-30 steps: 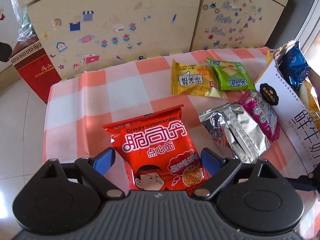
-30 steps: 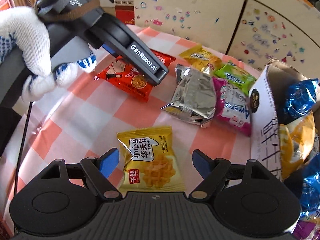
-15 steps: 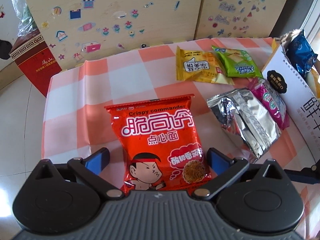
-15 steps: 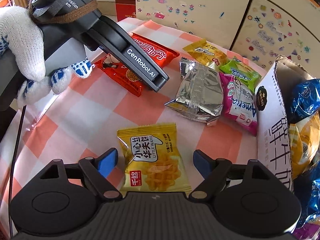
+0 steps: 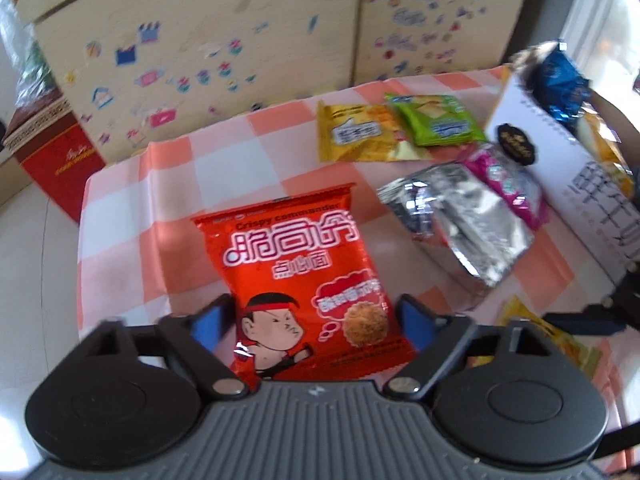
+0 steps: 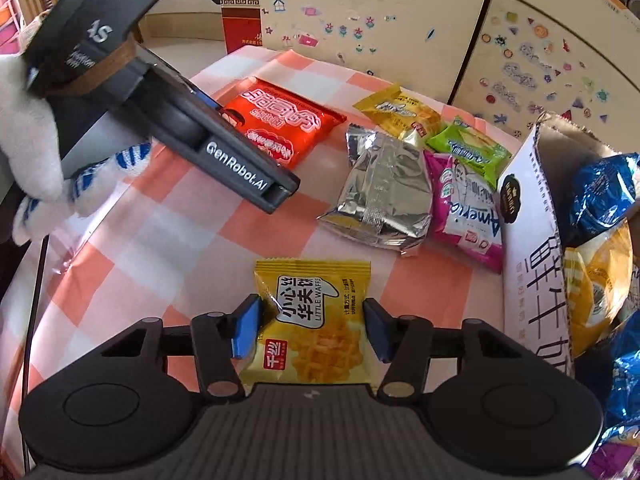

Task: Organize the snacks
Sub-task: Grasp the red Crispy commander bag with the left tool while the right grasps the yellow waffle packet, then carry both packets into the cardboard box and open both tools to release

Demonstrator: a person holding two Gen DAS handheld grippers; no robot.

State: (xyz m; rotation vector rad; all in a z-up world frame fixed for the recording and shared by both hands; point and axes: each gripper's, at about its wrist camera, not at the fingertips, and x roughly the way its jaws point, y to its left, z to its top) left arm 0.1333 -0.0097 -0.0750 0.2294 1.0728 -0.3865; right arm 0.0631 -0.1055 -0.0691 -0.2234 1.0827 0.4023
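1. The left gripper (image 5: 312,320) points down at the table, and its jaws have just been closing. The red "Crispy commander" noodle snack packet (image 5: 304,284) is between the blue pads, and both pads touch its lower side edges, so the claw is pinching it.
2. The right gripper (image 6: 310,330) has also just been closing its jaws. The yellow "Little Waffle" packet (image 6: 312,324) is between the pads (image 6: 245,330), and both press on its sides.
3. In the left wrist view the red packet is in the lower centre of the frame, on the orange and white checked tablecloth (image 5: 132,216).
4. In the right wrist view the waffle packet is in the lower centre, on the same cloth.
5. At the right of the left wrist view lies a silver foil packet (image 5: 460,224), and a pink packet (image 5: 508,180) is just beside it.
6. Above them, in the upper right, a yellow packet (image 5: 356,136) and a green packet (image 5: 436,122) lie together, the green one partly over the yellow one.
7. A white carton box (image 6: 532,248) stands at the right edge of the right wrist view, with blue and yellow snack bags inside.
8. In the upper left of the right wrist view, a hand in a white glove (image 6: 32,148) holds the left gripper.
9. A cream cabinet with stickers (image 5: 208,48) fills the top of the frame behind the table.
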